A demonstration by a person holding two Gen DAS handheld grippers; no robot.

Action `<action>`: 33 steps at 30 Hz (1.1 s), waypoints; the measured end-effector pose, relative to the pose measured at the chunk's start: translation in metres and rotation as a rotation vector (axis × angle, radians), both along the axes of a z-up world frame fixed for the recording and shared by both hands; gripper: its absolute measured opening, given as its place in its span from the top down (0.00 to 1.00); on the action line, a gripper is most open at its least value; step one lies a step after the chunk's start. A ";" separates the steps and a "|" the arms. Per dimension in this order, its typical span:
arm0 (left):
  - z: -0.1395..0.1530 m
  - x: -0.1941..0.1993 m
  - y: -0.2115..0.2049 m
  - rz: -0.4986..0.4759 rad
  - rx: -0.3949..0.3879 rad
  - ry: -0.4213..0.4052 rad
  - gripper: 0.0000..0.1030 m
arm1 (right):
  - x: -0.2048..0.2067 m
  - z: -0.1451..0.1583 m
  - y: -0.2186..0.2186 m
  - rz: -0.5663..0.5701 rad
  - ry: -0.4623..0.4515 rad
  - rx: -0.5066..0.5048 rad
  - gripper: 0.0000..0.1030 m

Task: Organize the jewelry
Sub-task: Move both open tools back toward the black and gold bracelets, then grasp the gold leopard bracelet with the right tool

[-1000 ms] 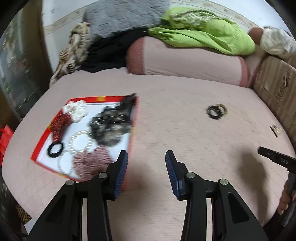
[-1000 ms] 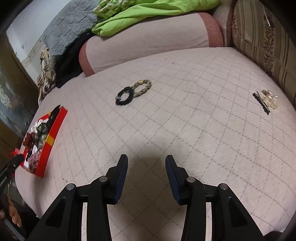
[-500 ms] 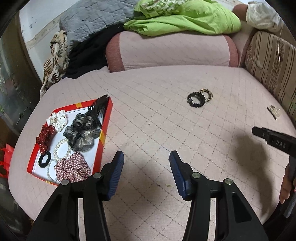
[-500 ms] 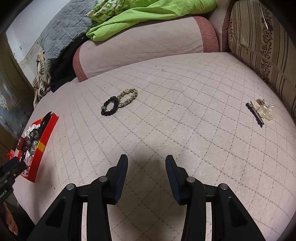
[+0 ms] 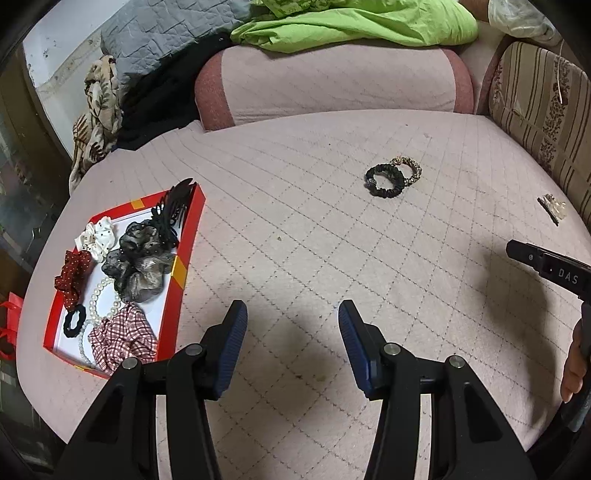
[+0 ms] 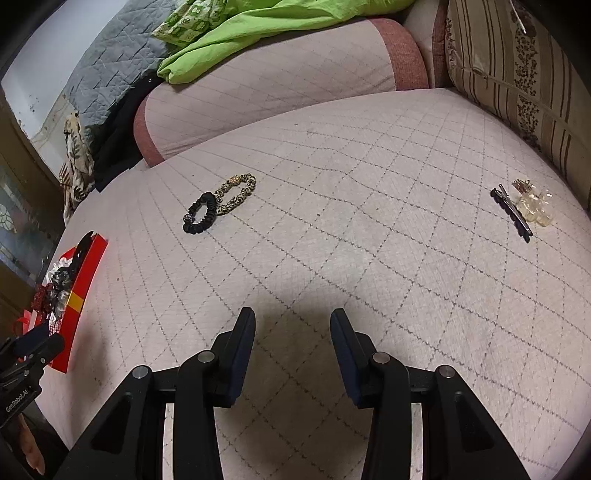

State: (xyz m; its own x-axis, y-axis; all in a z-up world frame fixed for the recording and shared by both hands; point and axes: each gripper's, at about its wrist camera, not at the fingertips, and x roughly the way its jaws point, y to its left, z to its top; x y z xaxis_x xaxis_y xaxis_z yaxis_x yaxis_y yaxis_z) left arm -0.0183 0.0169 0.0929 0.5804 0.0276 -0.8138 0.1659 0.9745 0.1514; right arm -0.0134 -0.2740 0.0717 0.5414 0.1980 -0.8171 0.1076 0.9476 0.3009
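Note:
A red box lies at the left of the quilted pink bed and holds several scrunchies, a pearl bracelet and a black claw clip. A black scrunchie and a leopard-print one lie together on the bed further off. A black hair clip with clear beads lies at the right. My left gripper is open and empty over bare quilt, just right of the box. My right gripper is open and empty too.
A pink bolster crosses the back with a green sheet and grey quilt on it. A striped cushion lines the right side. A hand holds the other gripper at the right edge.
My left gripper has swung right, away from the box, and its jaws have widened. My right gripper has edged forward over the bed. The loose scrunchies and clip lie as before.

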 end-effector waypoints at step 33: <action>-0.057 0.174 -0.041 -0.010 -0.237 0.150 0.50 | 0.155 -0.025 0.038 0.139 -0.046 -0.048 0.55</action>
State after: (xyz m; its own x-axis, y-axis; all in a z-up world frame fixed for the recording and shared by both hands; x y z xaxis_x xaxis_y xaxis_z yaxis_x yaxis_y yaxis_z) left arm 0.1561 -0.0243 0.0363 0.4525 -0.1785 -0.8737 0.1791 0.9780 -0.1070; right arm 0.1417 -0.2363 0.0471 0.5483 0.2348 -0.8026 -0.0384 0.9658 0.2564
